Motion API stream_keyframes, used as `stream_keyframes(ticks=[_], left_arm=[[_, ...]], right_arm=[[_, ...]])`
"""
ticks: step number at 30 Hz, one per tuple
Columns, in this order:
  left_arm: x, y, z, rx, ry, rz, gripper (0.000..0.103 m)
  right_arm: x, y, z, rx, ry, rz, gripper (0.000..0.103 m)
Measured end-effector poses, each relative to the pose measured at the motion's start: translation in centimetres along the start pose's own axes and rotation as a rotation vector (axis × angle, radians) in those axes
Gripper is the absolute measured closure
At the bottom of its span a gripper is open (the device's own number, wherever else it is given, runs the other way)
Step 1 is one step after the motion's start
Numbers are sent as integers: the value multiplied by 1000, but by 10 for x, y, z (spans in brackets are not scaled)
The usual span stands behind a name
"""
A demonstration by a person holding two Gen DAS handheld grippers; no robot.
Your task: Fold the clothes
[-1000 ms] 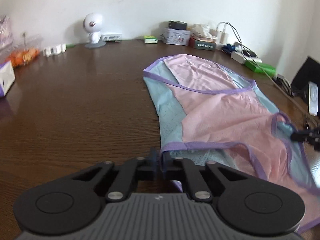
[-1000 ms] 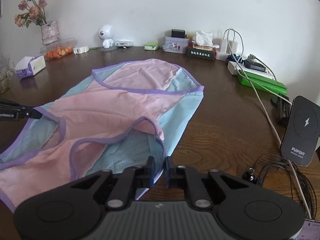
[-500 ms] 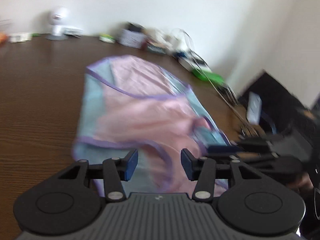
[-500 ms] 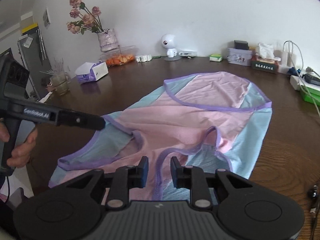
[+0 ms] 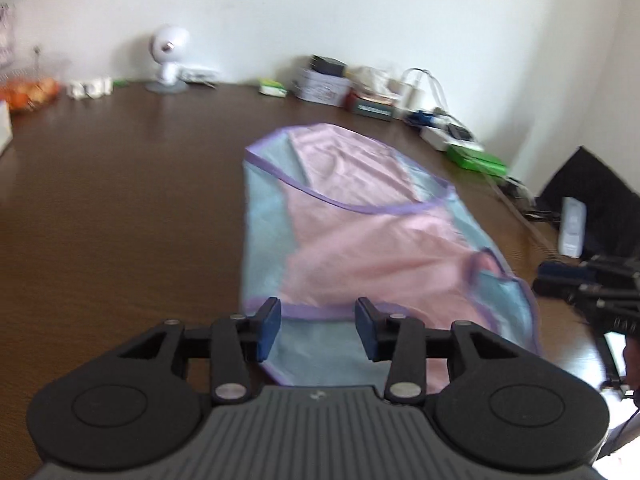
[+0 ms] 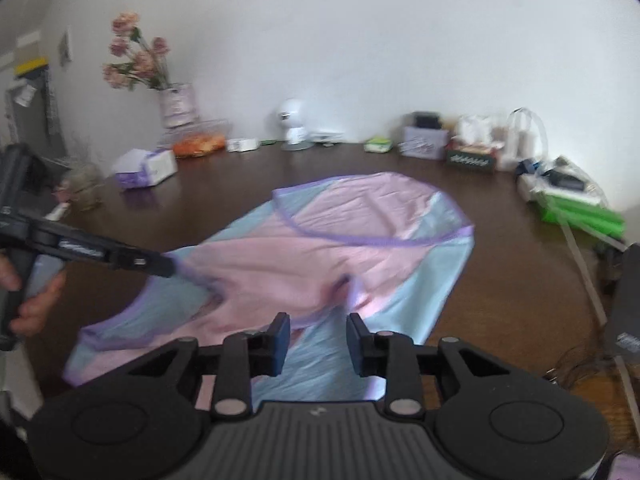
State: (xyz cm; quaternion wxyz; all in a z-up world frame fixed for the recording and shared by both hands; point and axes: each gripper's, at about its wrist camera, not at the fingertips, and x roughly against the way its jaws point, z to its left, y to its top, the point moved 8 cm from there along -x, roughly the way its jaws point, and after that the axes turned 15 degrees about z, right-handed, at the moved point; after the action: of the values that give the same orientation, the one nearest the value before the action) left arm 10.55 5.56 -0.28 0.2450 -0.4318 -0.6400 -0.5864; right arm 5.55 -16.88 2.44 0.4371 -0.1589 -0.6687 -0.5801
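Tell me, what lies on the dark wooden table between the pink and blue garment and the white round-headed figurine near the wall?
Only bare table, as the left wrist view shows, separates garment from figurine.

No legible text is showing: white lettering on the left gripper (image 6: 170, 266) and labels on the far boxes (image 6: 470, 159) are blurring beyond reading.

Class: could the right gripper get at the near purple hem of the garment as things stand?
Probably yes: the right gripper, jaws opening and empty, hangs just above the garment's near hem, with nothing between.
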Motion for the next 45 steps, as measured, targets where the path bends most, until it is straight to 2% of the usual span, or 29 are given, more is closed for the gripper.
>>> stream_keyframes(ticks=[1, 2, 5, 6, 7, 11, 15, 18, 20, 21, 22, 26, 29, 31, 33, 35, 36, 37, 38, 39, 42, 45], left_arm=[[-3, 3, 5, -2, 22, -1, 61], [-6, 5, 8, -1, 43, 4, 61], [-15, 5, 16, -2, 68, 18, 61], [-17, 4, 17, -1, 71, 23, 61], [-19, 2, 18, -3, 74, 30, 61], [-20, -4, 24, -10, 90, 35, 61], [-19, 0, 27, -6, 55, 54, 61], [-9, 11, 30, 10, -27, 40, 59], [-4, 32, 34, 5, -17, 10, 51], [-6, 46, 36, -14, 10, 3, 50], [-11, 61, 37, -31, 34, -2, 49], [-63, 119, 40, -28, 66, 63, 49], [-102, 150, 36, -43, 119, 113, 49], [-120, 162, 34, -20, 124, 128, 49], [-132, 170, 33, 2, 126, 131, 59], [-139, 174, 30, -9, 109, 116, 70], [-140, 174, 28, -13, 96, 103, 73], [-141, 174, 27, -16, 93, 99, 80], [-142, 174, 28, -19, 104, 90, 94], [-142, 174, 31, -19, 119, 86, 99], [-134, 170, 46, 7, 126, 81, 101], [-110, 154, 75, 48, 220, 57, 101]], right_arm=[[-6, 6, -6, 12, -57, -6, 74], [-13, 11, -11, 26, -63, -13, 74], [-37, 23, -23, 6, -22, -13, 80], [-46, 23, -23, 5, -28, 11, 86], [-48, 19, -23, 4, -27, 20, 101], [-46, 0, -26, 29, -6, 64, 101], [-36, -17, -30, 41, -9, 110, 101], [-25, -22, -32, 37, 13, 115, 94], [-12, -16, -33, 18, 52, 83, 76], [-8, -9, -38, 0, 52, 62, 62], [-4, -3, -43, -19, 51, 42, 59], [-26, 38, -82, -123, -81, 53, 59], [-64, 68, -109, -205, -86, 107, 60], [-87, 82, -121, -243, -90, 148, 65], [-108, 91, -130, -227, -130, 201, 67], [-125, 96, -141, -211, -166, 241, 63], [-133, 98, -144, -206, -178, 262, 65], [-140, 99, -146, -200, -189, 284, 74], [-148, 101, -149, -193, -199, 303, 83], [-151, 105, -149, -178, -198, 298, 99], [-168, 120, -150, -138, -214, 318, 99], [-190, 142, -142, -65, -210, 323, 99]])
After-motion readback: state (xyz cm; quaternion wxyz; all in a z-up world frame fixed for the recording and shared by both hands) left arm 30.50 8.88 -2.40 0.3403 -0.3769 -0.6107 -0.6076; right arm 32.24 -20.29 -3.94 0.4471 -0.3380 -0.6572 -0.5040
